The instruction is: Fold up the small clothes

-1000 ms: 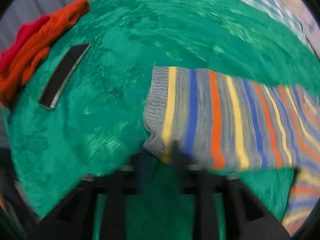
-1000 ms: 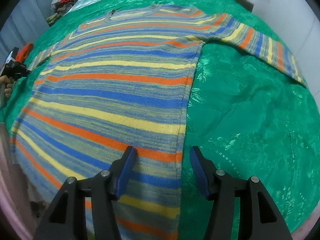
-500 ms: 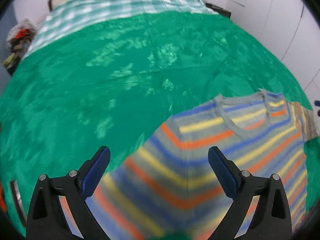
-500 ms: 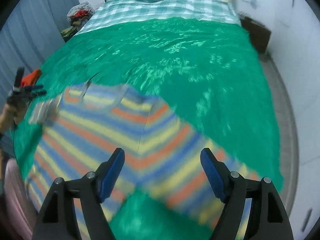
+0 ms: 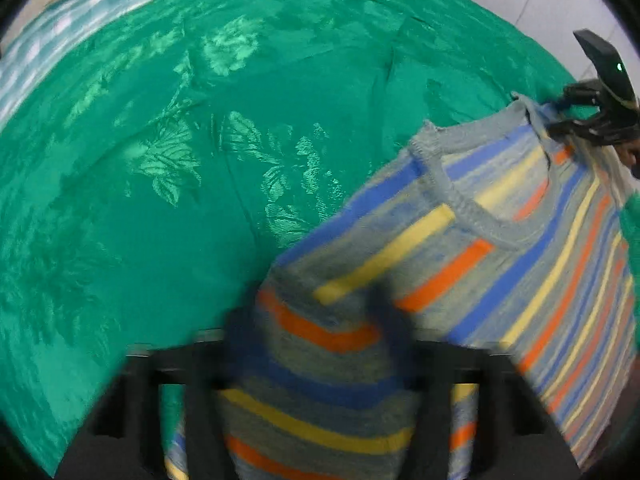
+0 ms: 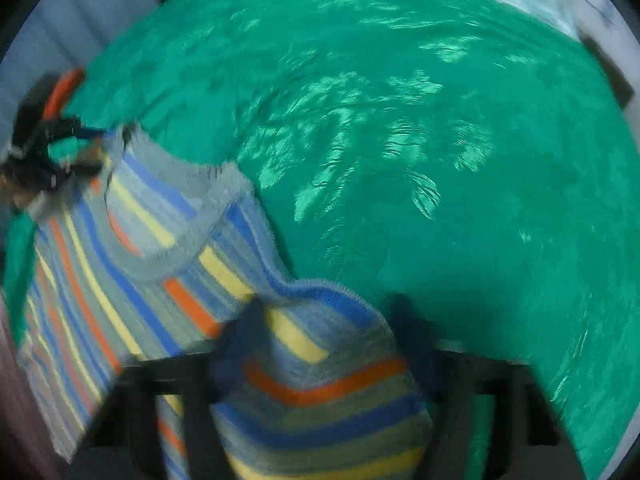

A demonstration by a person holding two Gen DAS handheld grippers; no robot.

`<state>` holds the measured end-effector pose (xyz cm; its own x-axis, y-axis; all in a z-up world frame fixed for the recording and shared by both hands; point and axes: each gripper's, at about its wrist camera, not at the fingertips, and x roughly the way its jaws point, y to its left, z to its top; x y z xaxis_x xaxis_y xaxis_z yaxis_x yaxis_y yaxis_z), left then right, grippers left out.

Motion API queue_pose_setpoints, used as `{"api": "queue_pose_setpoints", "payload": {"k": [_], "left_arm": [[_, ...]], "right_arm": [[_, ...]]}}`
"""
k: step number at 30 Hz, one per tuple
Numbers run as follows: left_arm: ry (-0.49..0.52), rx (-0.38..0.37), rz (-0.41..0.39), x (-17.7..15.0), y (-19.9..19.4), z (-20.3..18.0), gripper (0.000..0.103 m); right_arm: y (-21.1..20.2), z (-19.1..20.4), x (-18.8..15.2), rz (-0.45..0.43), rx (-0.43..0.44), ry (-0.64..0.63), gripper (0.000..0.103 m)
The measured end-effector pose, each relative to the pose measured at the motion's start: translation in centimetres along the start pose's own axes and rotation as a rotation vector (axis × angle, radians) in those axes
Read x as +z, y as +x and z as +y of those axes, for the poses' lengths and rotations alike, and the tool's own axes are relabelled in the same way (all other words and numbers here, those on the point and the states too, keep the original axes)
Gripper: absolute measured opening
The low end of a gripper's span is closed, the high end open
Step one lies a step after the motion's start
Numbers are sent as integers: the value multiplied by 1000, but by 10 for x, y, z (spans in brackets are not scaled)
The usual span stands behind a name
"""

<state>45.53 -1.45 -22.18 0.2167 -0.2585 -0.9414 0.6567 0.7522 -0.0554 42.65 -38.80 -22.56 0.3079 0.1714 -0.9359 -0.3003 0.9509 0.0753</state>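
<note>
A small knitted sweater [image 5: 500, 248] with blue, yellow and orange stripes on grey lies on the green bedspread [image 5: 200, 160], its grey neckline facing the far end of the bed. In the left wrist view, my left gripper [image 5: 316, 344] is closing on a bunched fold of the sweater's shoulder, and fabric fills the gap between its blurred fingers. In the right wrist view, my right gripper [image 6: 324, 340] is closing the same way on the other shoulder of the sweater [image 6: 120, 248]. Each view shows the other gripper at the far shoulder: the right gripper [image 5: 560, 120] and the left gripper [image 6: 80, 148].
The green bedspread [image 6: 440, 160] stretches wide beyond the neckline. A checked sheet [image 5: 60, 20] covers the head end of the bed. A pale wall [image 5: 540, 0] stands past the right edge, and grey curtains [image 6: 80, 20] hang on the left.
Half a second ago both grippers hovered wide open over the sweater. Now each has dropped onto a shoulder beside the neckline and closed, bunching fabric between its fingers.
</note>
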Motion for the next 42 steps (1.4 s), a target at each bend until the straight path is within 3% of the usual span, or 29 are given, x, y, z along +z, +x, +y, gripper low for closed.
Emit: {"api": "queue_pose_setpoints", "payload": {"k": [1, 2, 7, 9, 14, 15, 16, 17, 18, 19, 21, 24, 26, 29, 30, 33, 34, 36, 39, 42], "left_arm": [[-9, 13, -12, 1, -3, -2, 7], [1, 71, -47, 0, -9, -8, 7], [26, 258, -186, 2, -29, -30, 6], [-27, 274, -187, 6, -22, -22, 6], [-94, 289, -180, 2, 0, -8, 7], [-100, 291, -181, 2, 0, -9, 11], [-107, 291, -179, 2, 0, -10, 21], [-119, 286, -178, 2, -6, -11, 30], [-142, 291, -176, 1, -12, -8, 56], [-161, 312, -186, -4, -22, -3, 68], [-180, 342, -226, -20, -50, -3, 68], [-187, 335, -261, -61, -94, -14, 68], [-150, 284, -274, -100, -122, -45, 68], [-85, 154, -258, -152, -140, -99, 68], [-63, 86, -235, -176, -141, -125, 68], [-15, -12, -140, -230, -123, -184, 67], [-15, -18, -96, -246, -114, -197, 65], [-18, 6, -3, -277, -97, -214, 61], [-6, 107, 35, -307, -102, -228, 61], [-34, 148, 70, -313, -112, -230, 61]], "right_arm": [[-2, 1, 1, 5, 18, 3, 6], [-6, 5, 2, -1, 0, -10, 5], [-34, 40, 1, -117, -318, -115, 5], [-33, 41, 5, -142, -361, -89, 5], [9, 20, 5, -95, -398, -7, 5], [9, 18, 3, -109, -394, 5, 5], [9, 19, 4, -117, -387, 12, 8], [5, 15, 3, -131, -362, 35, 24], [0, 12, 2, -135, -351, 59, 40], [-8, 8, -2, -132, -374, 85, 67], [-29, 4, -14, -155, -385, 111, 69], [-68, 22, -48, -166, -371, 89, 69], [-87, 52, -80, -149, -349, 37, 69], [-105, 115, -144, -108, -219, -13, 69], [-107, 133, -163, -96, -171, -17, 69], [-102, 199, -223, -49, -3, -25, 62], [-93, 224, -246, -15, 57, -20, 57], [-73, 249, -281, 64, 85, -8, 50], [-66, 265, -326, 118, -19, 26, 50], [-74, 260, -357, 208, -48, 130, 49]]}}
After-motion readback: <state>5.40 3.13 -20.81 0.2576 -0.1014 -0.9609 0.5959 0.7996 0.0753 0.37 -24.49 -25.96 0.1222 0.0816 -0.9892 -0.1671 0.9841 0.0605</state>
